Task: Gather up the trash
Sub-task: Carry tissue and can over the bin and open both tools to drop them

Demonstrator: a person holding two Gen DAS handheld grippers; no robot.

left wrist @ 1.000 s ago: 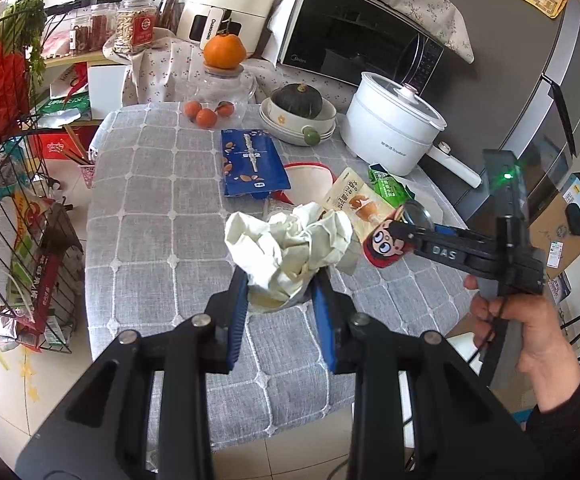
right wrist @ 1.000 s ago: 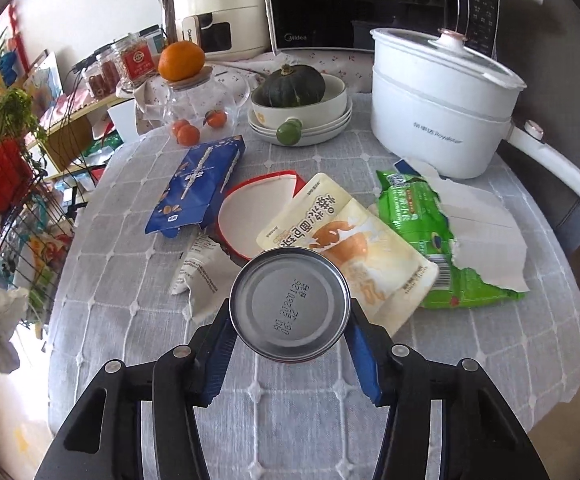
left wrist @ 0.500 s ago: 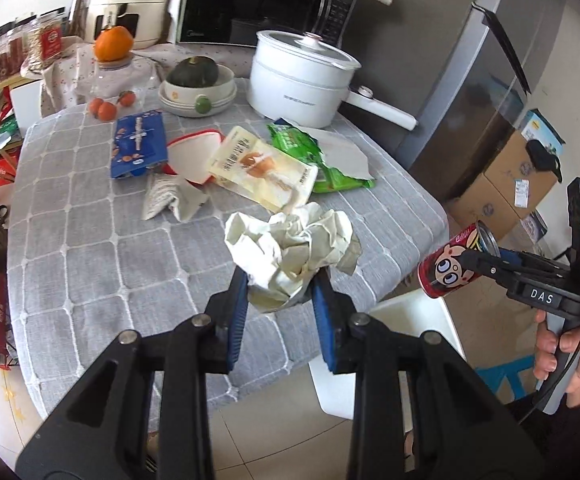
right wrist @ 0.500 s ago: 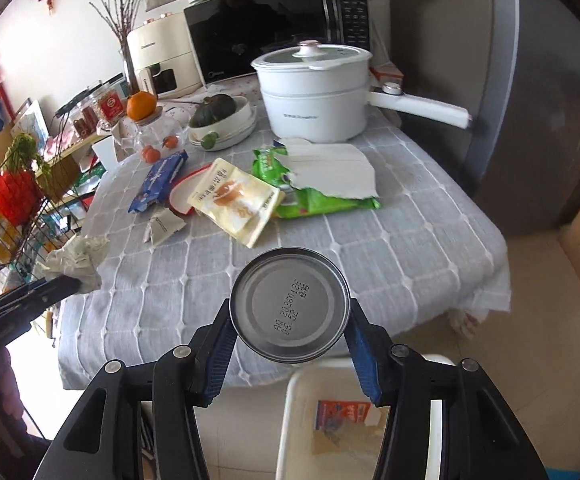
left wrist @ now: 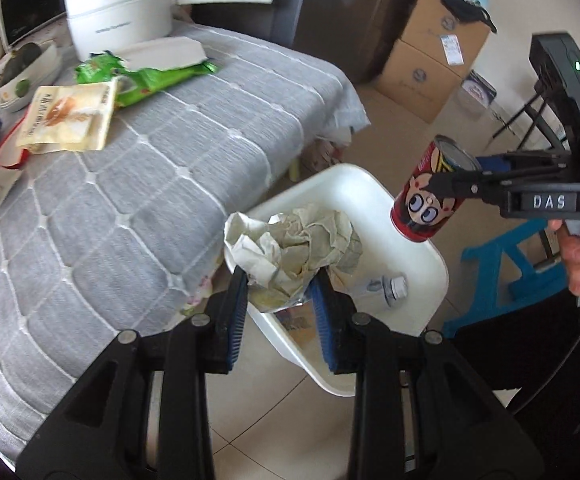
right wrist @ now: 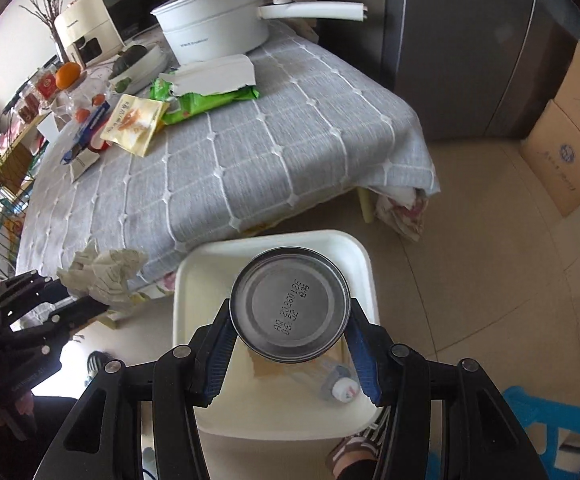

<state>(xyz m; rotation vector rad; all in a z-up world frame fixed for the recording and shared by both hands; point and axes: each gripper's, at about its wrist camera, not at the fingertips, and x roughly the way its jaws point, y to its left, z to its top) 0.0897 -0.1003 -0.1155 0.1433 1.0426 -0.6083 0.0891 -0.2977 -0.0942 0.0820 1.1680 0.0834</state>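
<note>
On the left, the grey-clothed table [left wrist: 138, 184] keeps more rubbish: a yellow snack pouch [left wrist: 66, 118] at about ten o'clock in the left wrist view and a green wrapper [left wrist: 146, 78] beside it at eleven o'clock, both lying flat and well apart from the two tools.

Next comes the left gripper [left wrist: 280, 304]. Its blue pads are clamped on a crumpled paper wad [left wrist: 294, 248], which bulges above the fingers. In its own view the wad is in front of the near corner of the white bin [left wrist: 430, 256]; in the right wrist view this wad [right wrist: 102, 276] is at nine o'clock from the bin, in front of the table edge and, I judge, not fully above the opening.

To the right, the right gripper [right wrist: 290, 344] is gripping a red cartoon can [left wrist: 426, 196] by its sides. The long axis of the can runs along the fingers, so this camera sees only the round metal end [right wrist: 290, 304]. That end sits over the middle of the bin [right wrist: 366, 264], and below it, at five o'clock, a plastic bottle [right wrist: 340, 386] lies inside.

My judgement: the bin lies straight under the can, so the right hand is the nearer one and needs only to let go. The left hand must go a little more toward three o'clock before the paper can fall inside.
</note>
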